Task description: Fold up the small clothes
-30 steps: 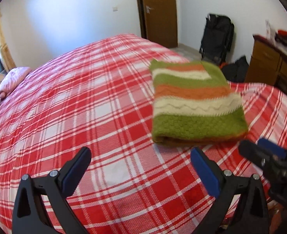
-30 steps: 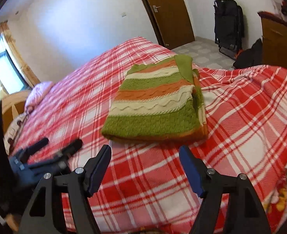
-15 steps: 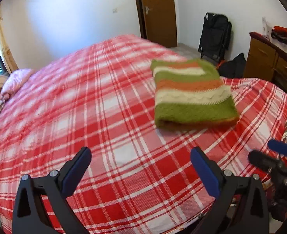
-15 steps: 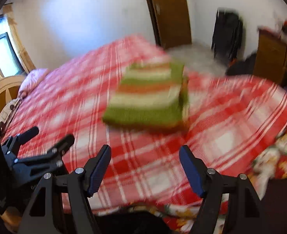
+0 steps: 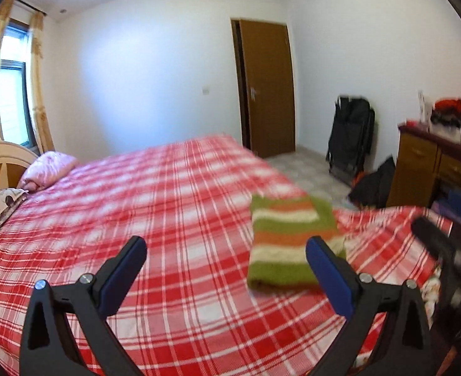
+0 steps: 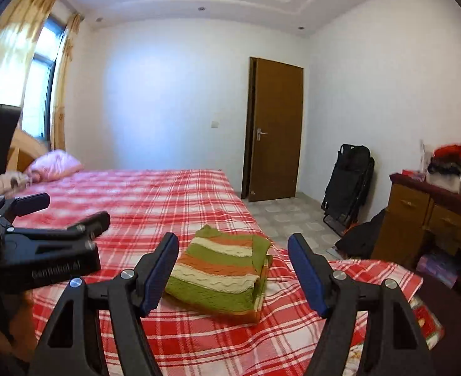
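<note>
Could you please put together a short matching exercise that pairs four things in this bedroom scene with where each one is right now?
Things:
1. striped sweater
2. pink pillow
3. black folded chair
4. left gripper

Places or states:
A. leaning against the wall beside the door
B. open and holding nothing, above the bed
C. folded on the plaid cover near the bed's foot
D. at the head of the bed, near the window

Pairs: 1-C, 2-D, 3-A, 4-B
</note>
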